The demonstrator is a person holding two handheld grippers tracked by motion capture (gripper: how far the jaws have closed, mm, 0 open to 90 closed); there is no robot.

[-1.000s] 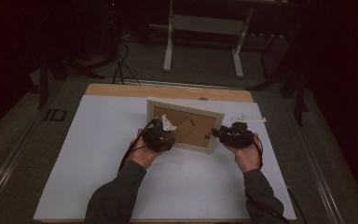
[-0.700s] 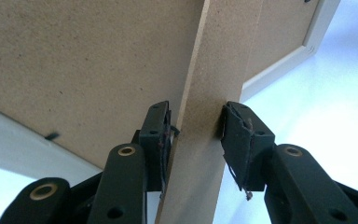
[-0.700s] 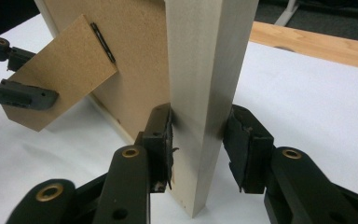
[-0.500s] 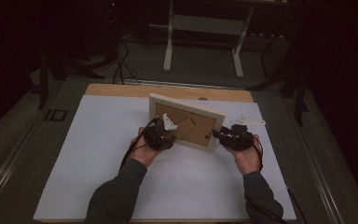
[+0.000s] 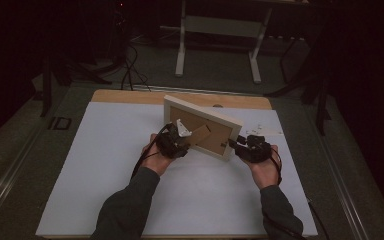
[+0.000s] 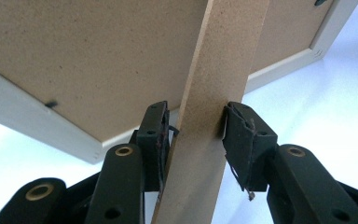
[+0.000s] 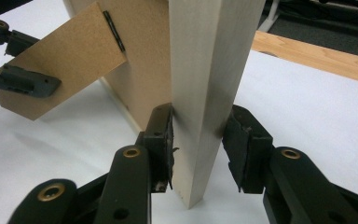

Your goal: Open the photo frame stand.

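**Picture frame held between two grippers, back side facing you**

- White table cover point(image 5: 105, 175): spread over the wooden tabletop point(image 5: 130, 96), whose far edge shows bare.
- Picture frame point(image 5: 228, 120): pale wood, raised off the cover and tilted, near the table's middle, brown backing toward you.
- Easel stand point(image 6: 214, 93): a brown board strip hinged to the backing and swung outward.
- Your left gripper point(image 6: 193, 135): jaws set on either side of the stand strip, pads against its edges.
- Your right gripper point(image 7: 200, 140): jaws clamped across the frame's right-hand pale wooden side, near its lower corner.
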